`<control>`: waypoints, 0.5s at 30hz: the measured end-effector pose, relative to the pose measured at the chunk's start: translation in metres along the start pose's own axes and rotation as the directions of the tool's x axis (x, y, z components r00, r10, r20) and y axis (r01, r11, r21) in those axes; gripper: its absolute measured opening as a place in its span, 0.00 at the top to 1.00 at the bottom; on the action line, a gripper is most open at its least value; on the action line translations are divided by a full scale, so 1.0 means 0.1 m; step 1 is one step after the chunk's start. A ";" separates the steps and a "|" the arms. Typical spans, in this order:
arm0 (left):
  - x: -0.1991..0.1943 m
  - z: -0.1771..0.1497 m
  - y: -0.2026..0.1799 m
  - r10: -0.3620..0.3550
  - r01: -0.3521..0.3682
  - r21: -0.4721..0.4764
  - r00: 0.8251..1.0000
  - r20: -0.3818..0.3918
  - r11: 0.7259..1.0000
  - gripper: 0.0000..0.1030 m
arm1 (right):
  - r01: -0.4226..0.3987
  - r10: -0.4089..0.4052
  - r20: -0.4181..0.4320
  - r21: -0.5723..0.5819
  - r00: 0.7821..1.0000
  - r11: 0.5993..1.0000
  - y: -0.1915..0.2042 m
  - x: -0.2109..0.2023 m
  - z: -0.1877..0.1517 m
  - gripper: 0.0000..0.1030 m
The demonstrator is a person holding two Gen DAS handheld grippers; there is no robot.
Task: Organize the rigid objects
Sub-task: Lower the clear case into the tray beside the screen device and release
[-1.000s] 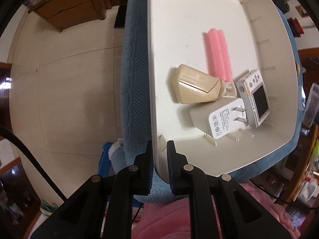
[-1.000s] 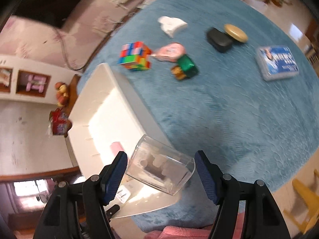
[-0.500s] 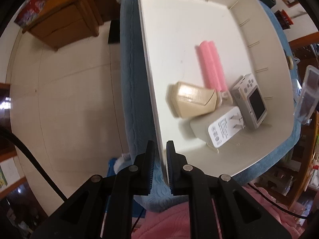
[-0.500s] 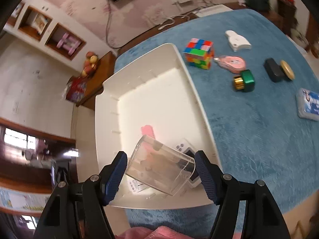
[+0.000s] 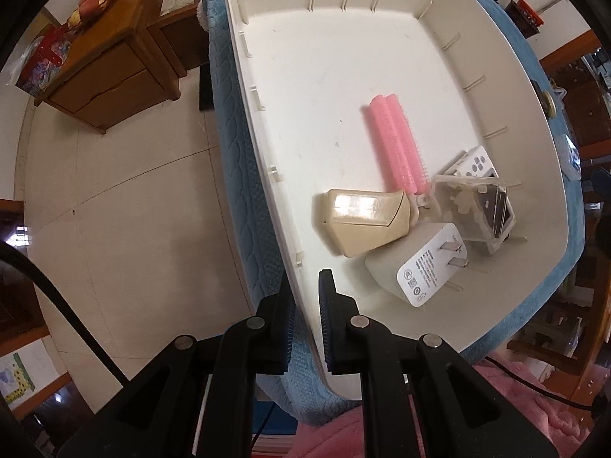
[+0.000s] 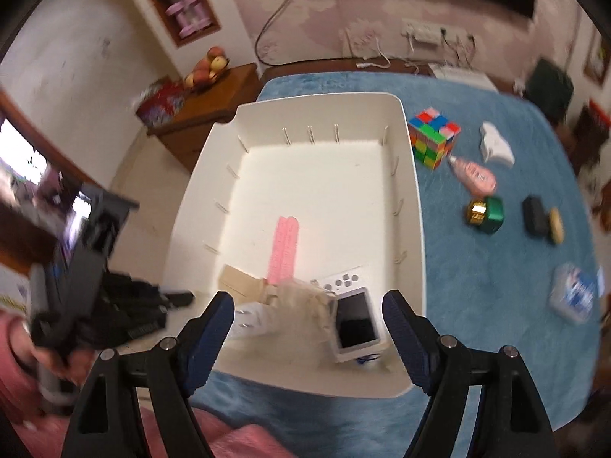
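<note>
A white bin (image 5: 534, 175) stands on the blue-covered table. In it lie a pink roller (image 5: 397, 145), a beige box (image 5: 362, 221), a white charger (image 5: 420, 263), a small silver camera (image 5: 477, 160) and a clear plastic box (image 5: 469, 206), which rests on the camera. My left gripper (image 5: 307, 305) is shut on the bin's left wall near its front corner. My right gripper (image 6: 308, 305) hovers over the bin's near end, its jaws opening. The blurred clear box (image 6: 305, 301) lies below them in the bin (image 6: 416, 229), free of the pads.
On the blue cover right of the bin lie a colour cube (image 6: 433, 137), a pink tape dispenser (image 6: 477, 175), a green box (image 6: 487, 213), a black case (image 6: 534, 215), a white item (image 6: 496, 147) and a blue-white pack (image 6: 574, 295). A wooden cabinet (image 5: 107, 76) stands on the floor at the left.
The right gripper swung over the bin with the clear box, its jaws widened, and the box now lies in the bin on the camera. The left gripper keeps its hold on the bin wall.
</note>
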State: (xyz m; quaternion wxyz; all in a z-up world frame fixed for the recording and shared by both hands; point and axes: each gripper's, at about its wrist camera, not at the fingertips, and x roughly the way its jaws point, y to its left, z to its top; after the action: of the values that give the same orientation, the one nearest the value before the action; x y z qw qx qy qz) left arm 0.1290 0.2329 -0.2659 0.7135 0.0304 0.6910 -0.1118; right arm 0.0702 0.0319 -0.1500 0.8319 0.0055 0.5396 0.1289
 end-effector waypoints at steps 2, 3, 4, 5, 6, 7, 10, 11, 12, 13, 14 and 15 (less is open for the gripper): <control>0.00 0.00 0.02 -0.007 0.007 -0.004 1.000 0.006 1.000 0.88 | 0.026 -0.026 0.001 -0.015 1.000 1.000 -0.03 -0.03 -0.03 0.22; -0.01 0.00 0.02 -0.008 0.008 -0.005 1.000 0.010 1.000 0.88 | 0.042 -0.041 0.008 -0.016 0.999 0.999 -0.07 -0.06 -0.05 0.22; -0.03 -0.03 0.05 -0.008 0.008 -0.005 1.000 0.012 1.000 0.88 | 0.054 -0.054 0.016 -0.015 0.998 0.998 -0.12 -0.08 -0.07 0.22; -0.04 -0.05 0.05 -0.005 0.005 -0.005 1.000 0.016 1.000 0.88 | 0.071 -0.071 0.028 -0.015 0.997 0.997 -0.16 -0.10 -0.08 0.22; -0.07 -0.09 0.06 -0.002 0.003 -0.004 1.000 0.020 1.000 0.88 | 0.094 -0.094 0.047 -0.015 0.995 0.995 -0.22 -0.14 -0.10 0.22; -0.07 -0.10 0.05 0.001 -0.001 -0.006 1.000 0.025 1.000 0.88 | 0.110 -0.109 0.060 -0.014 0.992 0.994 -0.27 -0.17 -0.12 0.22; -0.09 -0.14 0.04 0.014 -0.013 -0.011 0.999 0.033 1.000 0.88 | 0.168 -0.167 0.112 0.002 0.980 0.986 -0.48 -0.27 -0.16 0.21; -0.09 -0.14 0.03 0.021 -0.020 -0.016 0.999 0.032 1.000 0.88 | 0.189 -0.190 0.128 0.016 0.973 0.982 -0.58 -0.30 -0.18 0.21; -0.09 -0.15 0.02 0.025 -0.024 -0.018 0.999 0.032 1.000 0.88 | 0.203 -0.205 0.140 0.028 0.969 0.979 -0.66 -0.32 -0.20 0.21; -0.09 -0.16 0.01 0.032 -0.031 -0.026 0.999 0.031 0.999 0.88 | 0.212 -0.216 0.149 0.039 0.965 0.976 -0.74 -0.34 -0.21 0.21; -0.09 -0.15 0.00 0.037 -0.036 -0.032 0.999 0.031 0.999 0.88 | 0.223 -0.228 0.159 0.053 0.960 0.973 -0.83 -0.36 -0.22 0.21; -0.09 -0.15 -0.01 0.043 -0.042 -0.039 0.999 0.031 0.998 0.88 | 0.235 -0.243 0.169 0.070 0.955 0.970 -0.94 -0.38 -0.23 0.20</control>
State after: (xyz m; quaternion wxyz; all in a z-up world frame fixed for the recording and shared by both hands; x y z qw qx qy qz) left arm 0.1141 0.2359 -0.2571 0.7270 0.0297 0.6809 -0.0840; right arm 0.0549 -0.0700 -0.1396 0.8855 -0.0280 0.4635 0.0132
